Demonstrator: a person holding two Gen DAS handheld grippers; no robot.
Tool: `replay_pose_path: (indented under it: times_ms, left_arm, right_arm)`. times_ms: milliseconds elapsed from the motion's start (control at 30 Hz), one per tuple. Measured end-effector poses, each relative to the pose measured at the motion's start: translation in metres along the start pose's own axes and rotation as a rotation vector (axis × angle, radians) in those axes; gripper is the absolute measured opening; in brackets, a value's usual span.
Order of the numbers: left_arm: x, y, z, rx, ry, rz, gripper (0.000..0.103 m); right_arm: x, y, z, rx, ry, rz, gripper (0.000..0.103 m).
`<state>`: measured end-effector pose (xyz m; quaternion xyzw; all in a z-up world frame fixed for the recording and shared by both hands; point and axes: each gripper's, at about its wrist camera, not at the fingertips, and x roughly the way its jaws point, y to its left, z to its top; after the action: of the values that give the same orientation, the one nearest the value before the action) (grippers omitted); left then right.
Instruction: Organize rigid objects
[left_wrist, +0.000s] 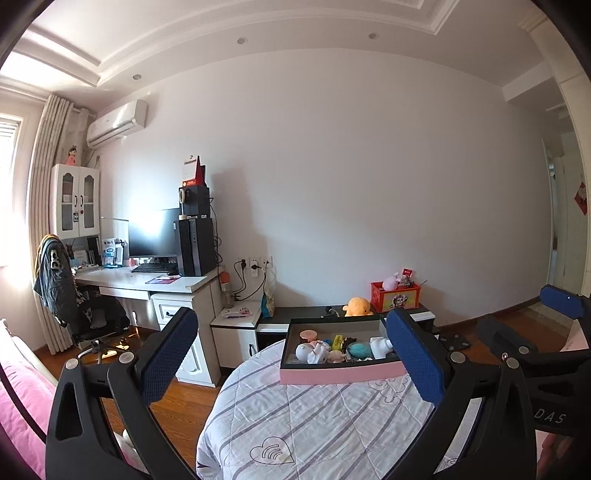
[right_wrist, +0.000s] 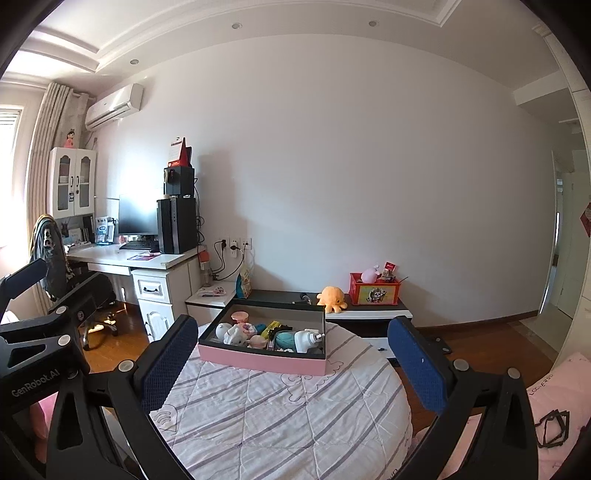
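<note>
The bed (left_wrist: 314, 417), covered in a white quilt with grey stripes, filled the lower middle of both views. On its far end sat the pink box (left_wrist: 341, 373), open on top, dark inside, nothing touching it from outside. Both grippers hung well short of that box, up over the near part of the bed. The left gripper (left_wrist: 291, 354) stood released, blue pads spread wide with nothing between them. The right gripper (right_wrist: 291, 354) was the same story, wide apart and empty, off to the right of the left one. Behind the bed, along the wall, ran a low black shelf (right_wrist: 280, 295) carrying a red bin (right_wrist: 373, 292) and an orange plush octopus (right_wrist: 331, 296). Inside the box lay a jumble of small things: a white bottle (right_wrist: 306, 340) on its side at the right, a teal round piece (right_wrist: 284, 338) just beside it, a yellow item (right_wrist: 269, 329) and a pink cup (right_wrist: 240, 316) toward the back.
</note>
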<state>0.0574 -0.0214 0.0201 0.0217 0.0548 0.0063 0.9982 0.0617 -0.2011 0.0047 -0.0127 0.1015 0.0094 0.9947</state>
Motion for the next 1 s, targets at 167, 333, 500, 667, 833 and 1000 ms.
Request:
replay_pose_path:
  times_ms: [167,333,500,667,833,1000]
  left_arm:
    - [-0.026,0.003,0.004,-0.013,-0.027,0.0,0.103]
    - [-0.044,0.0,0.009,0.006,-0.063,0.008,0.103]
    - [-0.048,-0.001,0.009,0.006,-0.07,-0.005,0.103]
    - [-0.045,0.0,0.007,0.004,-0.062,-0.013,0.103]
    - [-0.041,0.0,0.004,0.006,-0.049,-0.02,0.103]
    - [-0.04,-0.001,0.003,0.006,-0.045,-0.026,0.103]
  right_arm:
    - [-0.029,0.005,0.004,-0.013,-0.038,-0.012,0.103]
    - [-0.051,0.006,0.007,-0.006,-0.075,-0.015,0.103]
    - [-0.06,0.007,0.007,0.0,-0.093,-0.026,0.103]
    - [-0.059,0.007,0.006,0.004,-0.092,-0.043,0.103]
    - [-0.056,0.005,0.004,0.014,-0.084,-0.056,0.103]
    - [-0.059,0.006,0.002,0.013,-0.087,-0.08,0.103]
